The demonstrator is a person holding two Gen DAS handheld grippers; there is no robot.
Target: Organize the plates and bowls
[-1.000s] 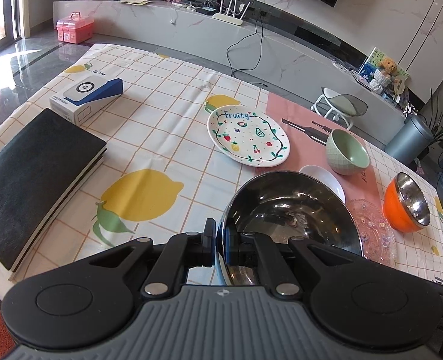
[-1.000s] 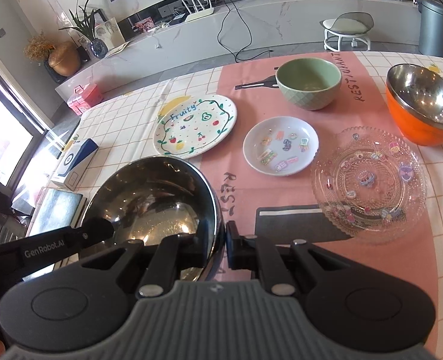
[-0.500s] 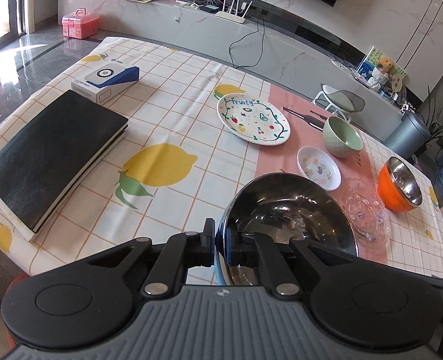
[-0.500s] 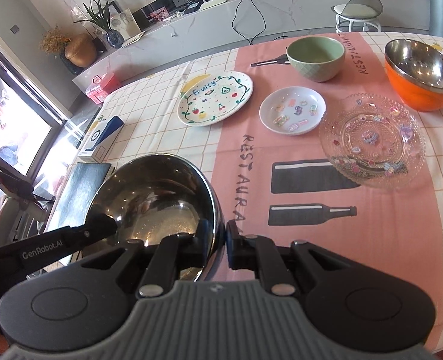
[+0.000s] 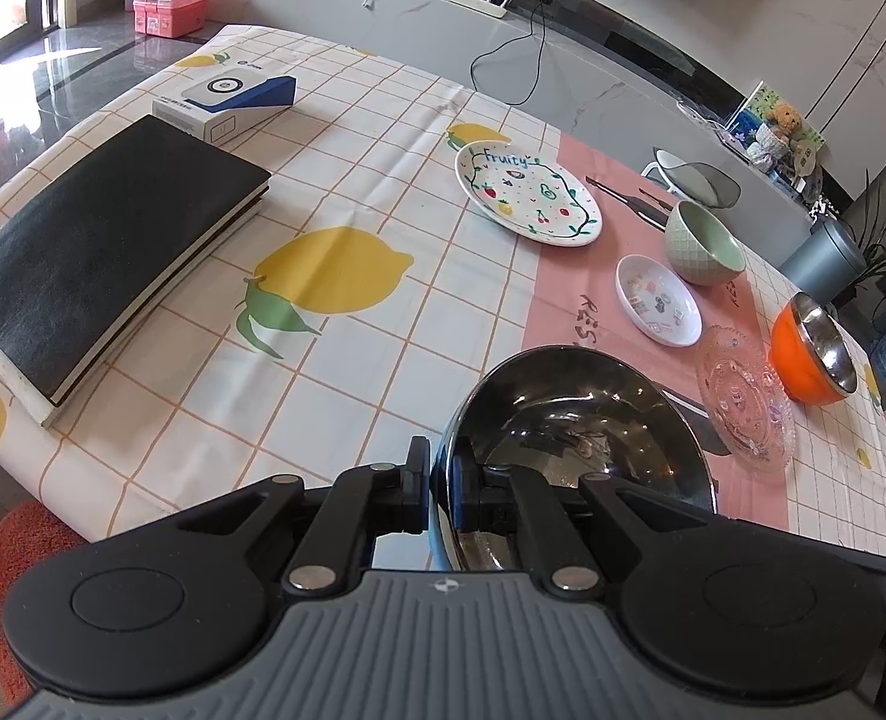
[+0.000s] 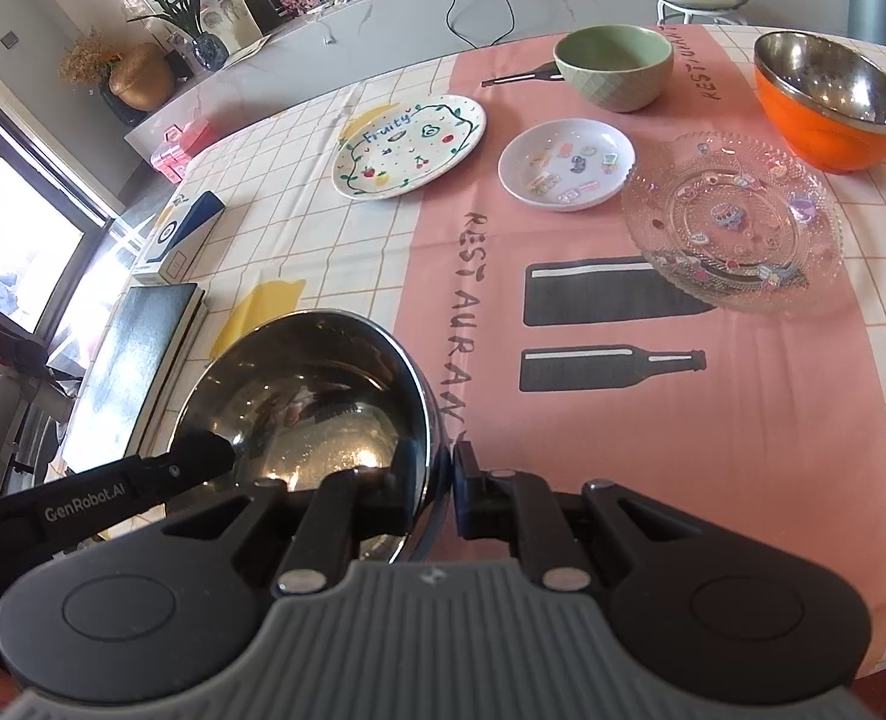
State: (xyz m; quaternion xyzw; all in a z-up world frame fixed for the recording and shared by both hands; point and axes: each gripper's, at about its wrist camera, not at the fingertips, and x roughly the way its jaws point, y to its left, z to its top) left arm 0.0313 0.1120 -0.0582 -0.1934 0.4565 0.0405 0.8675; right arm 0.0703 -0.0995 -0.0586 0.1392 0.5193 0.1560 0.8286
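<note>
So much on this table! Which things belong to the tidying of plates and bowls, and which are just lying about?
Part of the job:
large steel bowl, held by both claws
white "Fruity" plate
small white dish
clear glass plate
green bowl
orange steel-lined bowl

Just lying about:
black book
blue-and-white box

- A table (image 5: 353,360) carried a checked cloth printed with lemons, with a pink "RESTAURANT" runner (image 6: 623,432) over its right part.
- A black book (image 5: 101,252) lay near the left edge, a blue-and-white box (image 5: 224,99) just beyond it toward the far left corner.
- The "Fruity" plate (image 6: 410,147) sat at the runner's left border.
- On the runner sat a small white dish (image 6: 566,171), a green bowl (image 6: 614,66) and a clear glass plate (image 6: 734,219).
- An orange steel-lined bowl (image 6: 827,102) stood nearest the right edge.
</note>
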